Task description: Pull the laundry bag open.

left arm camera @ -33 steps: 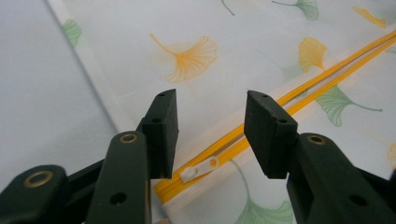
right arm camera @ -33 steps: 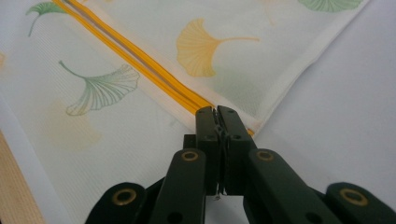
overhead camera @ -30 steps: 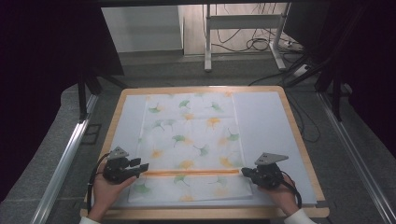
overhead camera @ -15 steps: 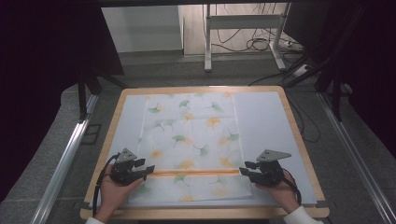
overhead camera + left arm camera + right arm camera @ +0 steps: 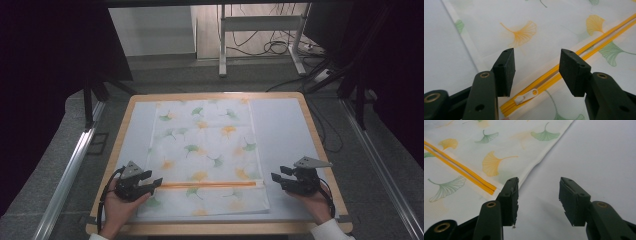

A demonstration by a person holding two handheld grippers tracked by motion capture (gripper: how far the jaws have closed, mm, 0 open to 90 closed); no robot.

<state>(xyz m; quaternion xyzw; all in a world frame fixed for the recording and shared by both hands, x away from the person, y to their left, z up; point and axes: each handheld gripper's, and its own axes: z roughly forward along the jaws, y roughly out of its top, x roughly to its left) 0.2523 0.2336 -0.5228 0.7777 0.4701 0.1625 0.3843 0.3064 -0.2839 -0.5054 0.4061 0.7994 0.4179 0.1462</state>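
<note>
Two hand-held grippers are in my hands, and both have their jaws apart with nothing between them. My left hand-held gripper [image 5: 150, 183] is low over the near left part of the cloth bag [image 5: 207, 150], and my left hand [image 5: 117, 207] holds it from behind. In the left gripper view, my left hand-held gripper [image 5: 536, 67] has its black pads [image 5: 505, 71] wide apart. Just below the gap between them lies the white zipper pull [image 5: 526, 96], at the end of the orange zipper [image 5: 564, 72]. The pads are above the pull and do not touch it, as far as I can tell. From this gripper the zipper [image 5: 210, 184] runs away across the bag in a straight line toward my other gripper.

My right hand-held gripper [image 5: 282, 180] is just beside the right edge of the bag, over the bare light sheet [image 5: 285, 135] that covers the bench [image 5: 220, 229]. My right hand [image 5: 315, 202] holds it. In the right gripper view, my right hand-held gripper [image 5: 539, 192] is open over the plain sheet [image 5: 599, 152]. The edge of the bag [image 5: 499, 157] passes just to the side of one pad, and the far end of the zipper [image 5: 461, 172] stops close to that pad, a little short of the edge.

The bag is white with green and orange leaf prints, and it lies flat and spread out in the middle of the bench, reaching away from both grippers to the far edge. Beyond the bench I see a grey floor [image 5: 225, 77], metal legs [image 5: 222, 45] and some cables [image 5: 280, 47].
</note>
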